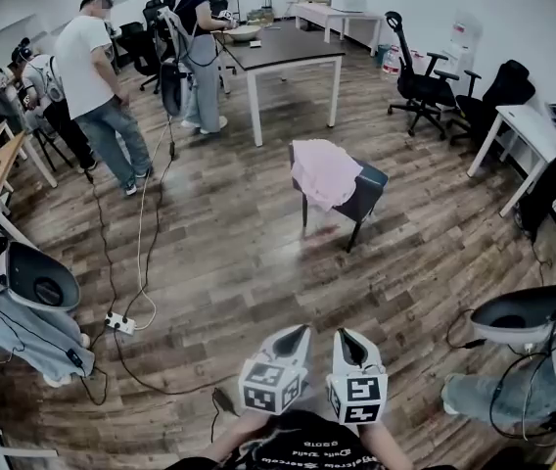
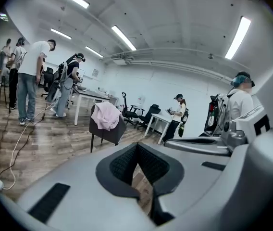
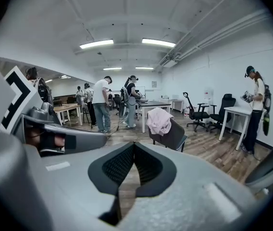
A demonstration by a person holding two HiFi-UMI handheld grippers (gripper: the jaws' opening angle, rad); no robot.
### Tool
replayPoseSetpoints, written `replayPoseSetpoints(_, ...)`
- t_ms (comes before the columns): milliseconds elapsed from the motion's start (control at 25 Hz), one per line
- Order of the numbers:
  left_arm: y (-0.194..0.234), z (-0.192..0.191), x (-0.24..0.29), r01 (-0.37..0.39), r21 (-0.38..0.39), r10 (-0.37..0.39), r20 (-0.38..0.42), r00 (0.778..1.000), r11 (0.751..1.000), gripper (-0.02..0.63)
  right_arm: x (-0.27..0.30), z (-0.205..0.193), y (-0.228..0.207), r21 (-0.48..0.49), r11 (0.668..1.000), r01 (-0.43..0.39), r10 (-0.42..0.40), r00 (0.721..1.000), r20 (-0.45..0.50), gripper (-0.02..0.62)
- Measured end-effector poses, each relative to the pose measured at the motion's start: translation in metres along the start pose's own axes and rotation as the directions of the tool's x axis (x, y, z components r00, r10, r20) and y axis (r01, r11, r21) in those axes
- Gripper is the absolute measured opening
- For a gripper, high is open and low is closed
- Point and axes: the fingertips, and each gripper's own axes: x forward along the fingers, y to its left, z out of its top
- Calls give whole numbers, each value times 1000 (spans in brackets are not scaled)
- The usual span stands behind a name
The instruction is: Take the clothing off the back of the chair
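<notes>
Clothing (image 1: 324, 171), a pale pink garment, lies bunched over the top of the backrest of a dark chair (image 1: 368, 196) and hangs down from it, so by the look of things nothing of the task is done yet. The chair stands alone on the wooden floor (image 1: 258, 262), at about twelve o'clock from the person and a little past the middle of the head view. Beyond it, at eleven o'clock, is a dark-topped table (image 1: 283, 52) on white legs, and at ten o'clock two standing people (image 1: 97, 86) are busy near that table. At two o'clock a pair of black office chairs (image 1: 417, 81) waits beside a white desk (image 1: 528, 130). A white power strip (image 1: 119, 322) with its cable lies on the floor at nine o'clock from the grippers. Down at six o'clock, at the bottom edge of the head view, the left gripper (image 1: 296, 335) and the right gripper (image 1: 347, 339) sit side by side, well apart from the chair. Each one's own view shows its jaws pressed together with nothing between them, and both point towards the garment. As I judge it, everything remains: closing the gap to the chair, spreading a pair of jaws, pinching the fabric and lifting it clear of the backrest.
</notes>
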Motion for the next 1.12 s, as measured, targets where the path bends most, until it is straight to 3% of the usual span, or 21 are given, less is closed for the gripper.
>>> replayPoseSetpoints(680,71,58,49,76,55,-75,-27,997,996,9,86,30,5,96,995,-2,1,1000,3,5)
replayPoseSetpoints(1120,84,55,51,118,78,-112,-71,991,990,9,107,29,20,133,991,-3,4,1000,-12,5)
